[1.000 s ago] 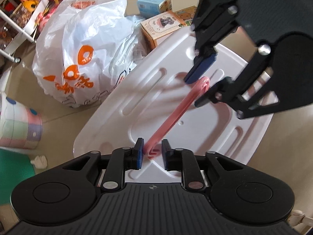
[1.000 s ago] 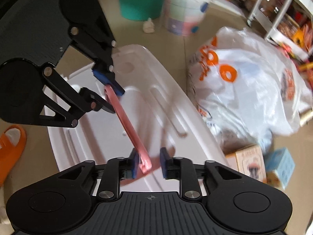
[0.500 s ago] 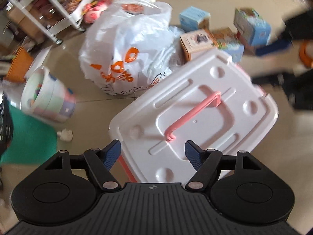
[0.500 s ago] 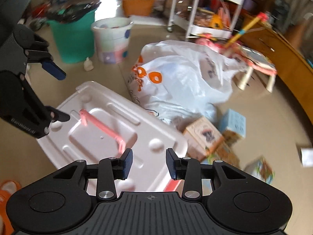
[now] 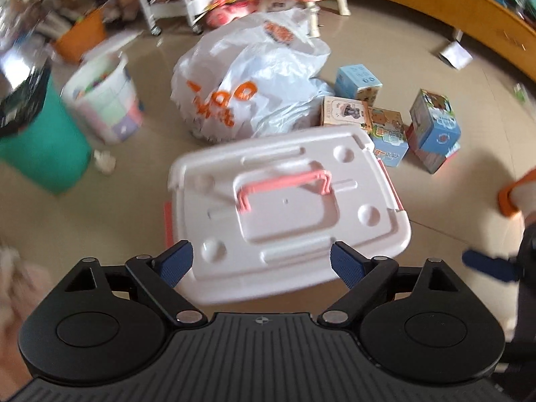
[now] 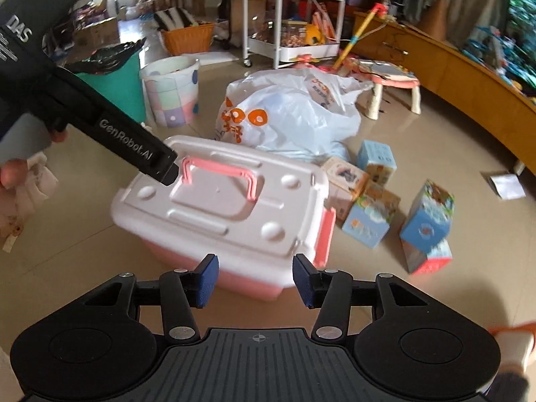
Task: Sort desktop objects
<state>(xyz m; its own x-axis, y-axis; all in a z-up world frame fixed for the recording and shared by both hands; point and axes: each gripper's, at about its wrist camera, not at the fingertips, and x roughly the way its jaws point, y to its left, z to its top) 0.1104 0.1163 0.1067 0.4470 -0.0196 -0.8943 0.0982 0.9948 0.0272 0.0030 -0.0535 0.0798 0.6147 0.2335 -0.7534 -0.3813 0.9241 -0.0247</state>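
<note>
A pink storage box with a white lid (image 5: 288, 227) stands on the floor, and its pink handle (image 5: 284, 184) is free. My left gripper (image 5: 262, 263) hangs above the lid's near edge with its jaws opening wide and nothing between them. In the right wrist view the same lid (image 6: 214, 214) shows its handle (image 6: 217, 167) raised. My right gripper (image 6: 255, 279) hovers over the box's near corner, jaws opening and empty. The left tool's black housing (image 6: 134, 147) crosses the lid's far left corner, with a hand behind it.
Several small printed cartons (image 6: 425, 214) lie on the floor right of the box. A white plastic bag with orange print (image 6: 288, 114) sits behind it. A patterned white bucket (image 6: 171, 93) and a teal bin (image 5: 37, 154) stand at the left. A white shelf trolley (image 6: 294, 16) is farther back.
Both grippers let go of the pink handle, opened, and drew back and up from the lid. The views rolled, and the whole box and the floor around it show now.
</note>
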